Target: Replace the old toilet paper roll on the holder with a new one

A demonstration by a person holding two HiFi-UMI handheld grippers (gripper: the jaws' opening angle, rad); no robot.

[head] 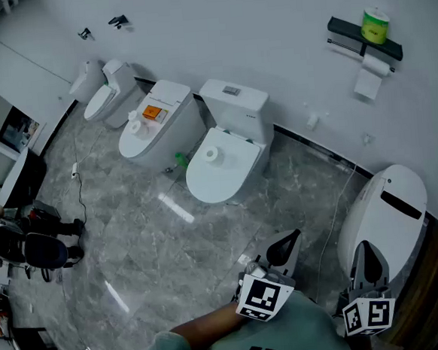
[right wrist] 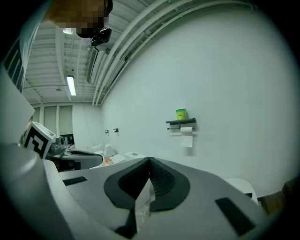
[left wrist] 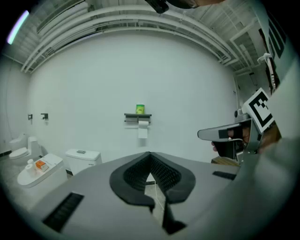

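I hold my left gripper (left wrist: 150,154) low in front of me. Its fingers (left wrist: 133,173) are pressed together at the tips with nothing between them. My right gripper (right wrist: 149,160) is the same: its fingers (right wrist: 126,182) are closed on each other and carry nothing. From my head, both grippers sit at the bottom edge of what I see, the left one over the grey marble floor (head: 155,228) and the right one in front of a rounded white unit (head: 384,210) that stands against the wall. The holder (head: 363,38) is fixed to the white wall (head: 268,31) well away from both grippers, up at the far right. A toilet paper roll (head: 373,68) hangs under its dark shelf with a loose sheet trailing down. A green pack (head: 375,24) shaped like a roll stands upright on top of the shelf. Both grippers point roughly toward that wall, and the holder shows small above their tips in each gripper view. To the left along the same wall is a row of white toilets. The nearest toilet (head: 224,143) has a small white roll (head: 210,154) lying on its closed lid. The next toilet (head: 158,126) has an orange box (head: 154,113) on top of it.
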